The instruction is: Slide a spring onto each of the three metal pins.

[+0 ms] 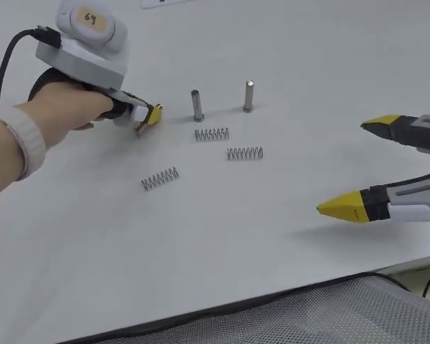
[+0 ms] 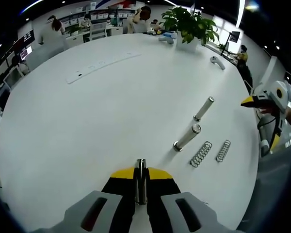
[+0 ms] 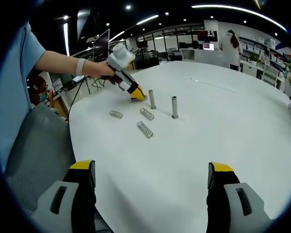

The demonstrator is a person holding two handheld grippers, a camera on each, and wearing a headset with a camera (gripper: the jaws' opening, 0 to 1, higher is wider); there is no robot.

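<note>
Two pins upright, third pin (image 2: 141, 187) clamped in the left gripper (image 2: 141, 171); three springs lying loose.

In the head view the left pin (image 1: 196, 105) and right pin (image 1: 249, 96) are seen standing side by side, apart, on the white table (image 1: 272, 251). The first spring (image 1: 211, 134) is laid just in front of the left pin, and the second spring (image 1: 244, 153) near it, toward the right. The third spring (image 1: 160, 178) is set apart, nearer the person. All three are lying flat. The left gripper's jaws are closed on the third pin, gripped between the yellow tips, near the left pin and low over the table. A hand (image 1: 64, 111) is wrapped round this gripper. The right gripper (image 1: 341, 167) is held well off to the right, jaws spread wide with nothing between them.
</note>
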